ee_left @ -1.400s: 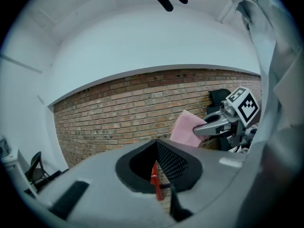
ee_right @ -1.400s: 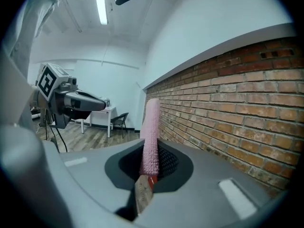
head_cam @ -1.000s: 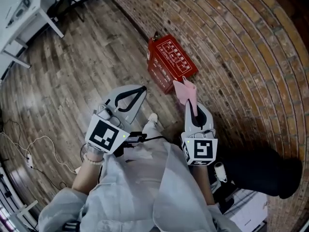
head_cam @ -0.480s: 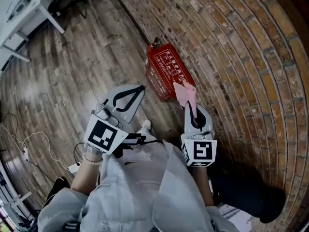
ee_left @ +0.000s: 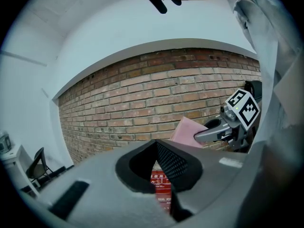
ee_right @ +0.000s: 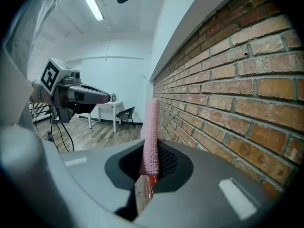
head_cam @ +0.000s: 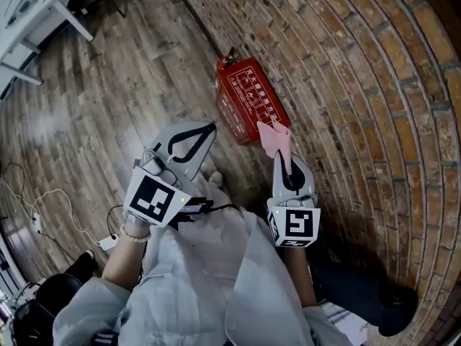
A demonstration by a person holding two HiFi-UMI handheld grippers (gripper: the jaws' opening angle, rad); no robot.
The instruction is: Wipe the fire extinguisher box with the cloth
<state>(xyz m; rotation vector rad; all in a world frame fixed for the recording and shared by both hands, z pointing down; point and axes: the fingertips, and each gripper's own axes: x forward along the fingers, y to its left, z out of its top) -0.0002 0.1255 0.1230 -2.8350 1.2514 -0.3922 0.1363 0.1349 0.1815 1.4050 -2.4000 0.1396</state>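
The red fire extinguisher box (head_cam: 248, 99) stands on the wooden floor against the brick wall (head_cam: 360, 78). My right gripper (head_cam: 283, 158) is shut on a pink cloth (head_cam: 276, 138), which sticks up past its tips just short of the box's near corner. In the right gripper view the cloth (ee_right: 152, 127) stands upright between the jaws, with a sliver of the red box (ee_right: 153, 184) below it. My left gripper (head_cam: 207, 131) hovers left of the box, jaws shut and holding nothing. Through its jaw window I see the box (ee_left: 160, 186) and, to the right, the cloth (ee_left: 187, 131).
A white desk (head_cam: 29, 20) stands at the far left. Cables (head_cam: 43, 215) lie on the floor at the left. A dark object (head_cam: 364, 294) rests by the wall at the lower right. A small table (ee_right: 107, 109) and a chair (ee_right: 126, 114) stand farther down the wall.
The view has shifted forward a little, so the box sits slightly higher and more to the left. Both grippers keep their stance, and the right one keeps hold of the cloth.
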